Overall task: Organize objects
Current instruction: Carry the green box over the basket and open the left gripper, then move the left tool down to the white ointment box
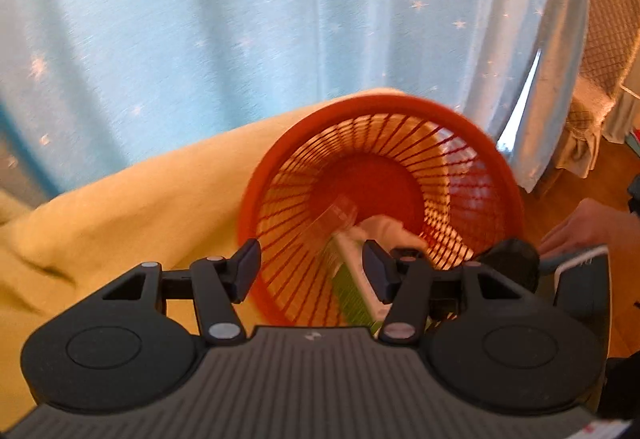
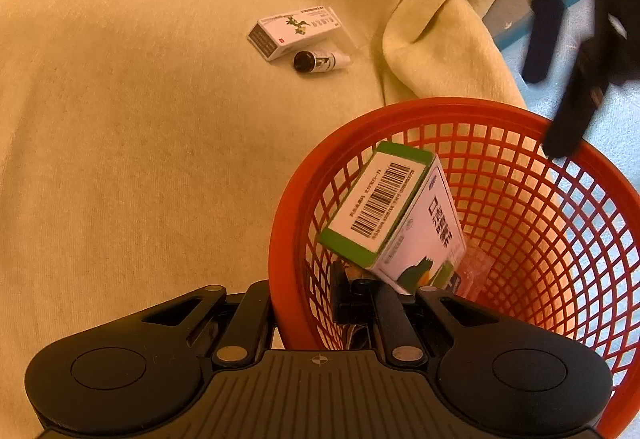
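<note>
Currently my right gripper (image 2: pixel 300 303) pinches the rim of the red basket (image 2: pixel 520 207), one finger inside and one outside, steadying it, I judge. Inside leans the green-edged box (image 2: pixel 384 211). My left gripper (image 1: pixel 312 267) gapes empty above (blurred). Beyond the basket lie a white box (image 2: pixel 296 29) and small bottle (image 2: pixel 320 61), apparently next.

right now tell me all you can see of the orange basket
The orange basket is round, plastic-looking, with a solid rim and bottom and open lattice walls. It sits tilted on the yellow blanket. The right gripper straddles its rim. A green-and-white box leans inside, with something clear and crinkly beside it.
</note>
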The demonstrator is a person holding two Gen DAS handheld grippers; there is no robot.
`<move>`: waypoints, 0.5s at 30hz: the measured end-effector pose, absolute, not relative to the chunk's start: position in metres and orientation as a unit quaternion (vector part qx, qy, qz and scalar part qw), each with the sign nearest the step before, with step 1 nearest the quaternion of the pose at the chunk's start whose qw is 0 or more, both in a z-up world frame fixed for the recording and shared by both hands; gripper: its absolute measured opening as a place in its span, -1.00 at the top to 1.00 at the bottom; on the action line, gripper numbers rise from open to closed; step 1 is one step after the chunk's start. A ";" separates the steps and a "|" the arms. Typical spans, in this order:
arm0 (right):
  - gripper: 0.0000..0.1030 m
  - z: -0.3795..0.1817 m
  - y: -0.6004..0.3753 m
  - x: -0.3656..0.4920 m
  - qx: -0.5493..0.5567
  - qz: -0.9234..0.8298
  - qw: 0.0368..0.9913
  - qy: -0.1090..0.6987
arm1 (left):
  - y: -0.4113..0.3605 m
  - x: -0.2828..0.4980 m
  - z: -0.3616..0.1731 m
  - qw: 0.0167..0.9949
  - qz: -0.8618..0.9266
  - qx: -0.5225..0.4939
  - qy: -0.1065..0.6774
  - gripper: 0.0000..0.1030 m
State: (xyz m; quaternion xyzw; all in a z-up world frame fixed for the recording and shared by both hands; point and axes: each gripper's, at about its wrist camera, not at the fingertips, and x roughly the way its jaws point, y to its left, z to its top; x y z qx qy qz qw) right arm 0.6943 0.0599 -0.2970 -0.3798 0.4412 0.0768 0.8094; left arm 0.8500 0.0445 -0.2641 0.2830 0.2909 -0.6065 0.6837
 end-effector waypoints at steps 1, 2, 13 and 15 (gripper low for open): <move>0.89 -0.297 0.060 0.695 -0.380 0.077 0.809 0.442 | 0.049 0.854 -0.264 0.689 -0.599 0.282 0.294 0.01; 0.89 -0.297 0.060 0.694 -0.379 0.076 0.809 0.442 | 0.053 0.858 -0.264 0.694 -0.591 0.281 0.299 0.01; 0.89 -0.297 0.060 0.692 -0.379 0.075 0.809 0.442 | 0.117 0.889 -0.286 0.762 -0.476 0.270 0.345 -0.05; 0.89 -0.297 0.060 0.692 -0.379 0.076 0.810 0.441 | 0.124 0.895 -0.292 0.770 -0.455 0.273 0.354 -0.13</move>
